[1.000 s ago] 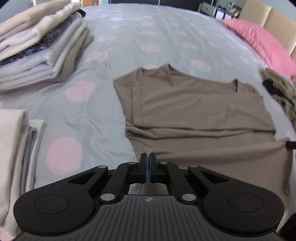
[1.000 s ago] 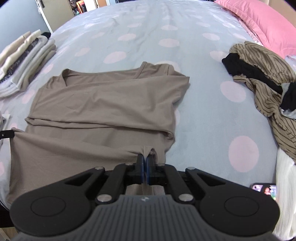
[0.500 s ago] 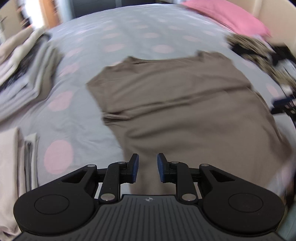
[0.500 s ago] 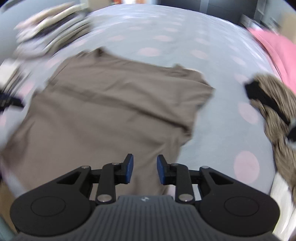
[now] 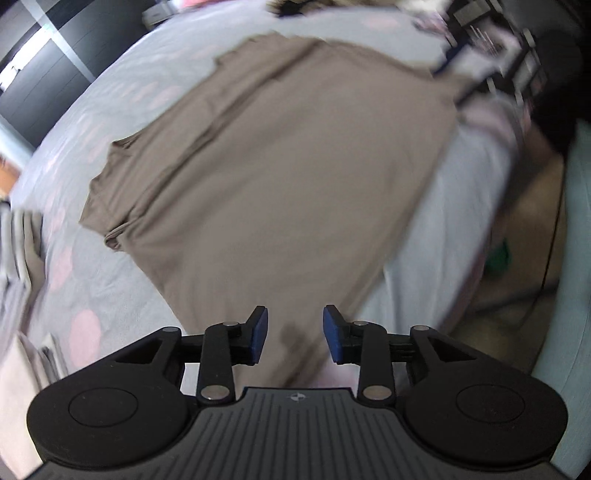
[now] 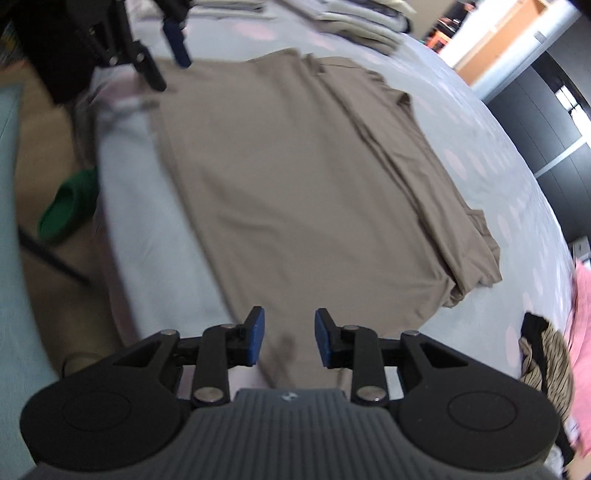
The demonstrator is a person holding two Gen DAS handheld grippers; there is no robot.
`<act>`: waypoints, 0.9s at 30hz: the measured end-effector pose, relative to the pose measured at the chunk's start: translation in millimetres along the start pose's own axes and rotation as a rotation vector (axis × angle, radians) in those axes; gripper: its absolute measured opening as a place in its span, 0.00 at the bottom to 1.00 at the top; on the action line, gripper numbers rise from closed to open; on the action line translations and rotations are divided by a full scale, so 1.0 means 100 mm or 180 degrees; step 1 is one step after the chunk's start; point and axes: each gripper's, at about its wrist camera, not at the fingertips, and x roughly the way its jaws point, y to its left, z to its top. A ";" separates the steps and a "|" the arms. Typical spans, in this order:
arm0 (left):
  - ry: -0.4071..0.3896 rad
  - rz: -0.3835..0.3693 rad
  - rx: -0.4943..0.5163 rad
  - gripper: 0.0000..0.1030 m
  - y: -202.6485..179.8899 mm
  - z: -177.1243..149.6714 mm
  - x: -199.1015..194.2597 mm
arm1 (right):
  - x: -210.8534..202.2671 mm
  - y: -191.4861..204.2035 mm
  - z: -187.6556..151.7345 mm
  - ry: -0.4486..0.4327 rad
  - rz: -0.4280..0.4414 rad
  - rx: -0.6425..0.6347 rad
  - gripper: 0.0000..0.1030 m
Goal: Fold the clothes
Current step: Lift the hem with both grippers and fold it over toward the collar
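A taupe T-shirt lies flat on the grey bed with pink dots, its sleeves folded in. It also shows in the right wrist view. My left gripper is open and empty above one side edge of the shirt near the bed's edge. My right gripper is open and empty above the opposite side edge. The left gripper also shows at the top left of the right wrist view. Both views are blurred by motion.
Stacks of folded clothes lie at the left of the left wrist view and at the top of the right wrist view. A striped garment and pink pillow lie right. A green bowl sits on the floor.
Both grippers were shut on the shirt's hem a second ago. They have let go, opened wider and swung out to the shirt's two sides, and the shirt now lies flat.
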 end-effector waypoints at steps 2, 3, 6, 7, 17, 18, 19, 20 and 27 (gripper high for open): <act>0.0085 0.0127 0.0209 0.36 -0.11 -0.06 0.04 | 0.01 0.12 -0.04 0.0055 -0.0047 -0.0210 0.36; 0.0122 0.0202 0.0293 0.38 -0.16 -0.08 0.06 | 0.02 0.16 -0.06 0.0086 -0.0071 -0.0303 0.36; 0.0214 0.0389 0.0488 0.39 -0.24 -0.16 0.12 | 0.06 0.27 -0.11 0.0172 -0.0158 -0.0532 0.38; 0.0241 0.0432 0.0539 0.39 -0.26 -0.18 0.14 | 0.07 0.28 -0.12 0.0193 -0.0197 -0.0570 0.41; 0.0328 0.0835 0.0969 0.42 -0.42 -0.33 0.28 | 0.21 0.47 -0.29 0.0342 -0.0592 -0.1113 0.44; 0.0327 0.0860 0.0991 0.42 -0.43 -0.34 0.29 | 0.23 0.49 -0.30 0.0343 -0.0620 -0.1169 0.44; 0.0321 0.0887 0.1012 0.42 -0.44 -0.34 0.31 | 0.24 0.51 -0.31 0.0344 -0.0647 -0.1215 0.43; 0.0310 0.0913 0.1036 0.41 -0.45 -0.34 0.32 | 0.26 0.53 -0.32 0.0346 -0.0674 -0.1259 0.42; 0.0258 0.0892 0.1037 0.13 -0.46 -0.37 0.34 | 0.34 0.54 -0.32 0.0409 -0.0828 -0.1341 0.06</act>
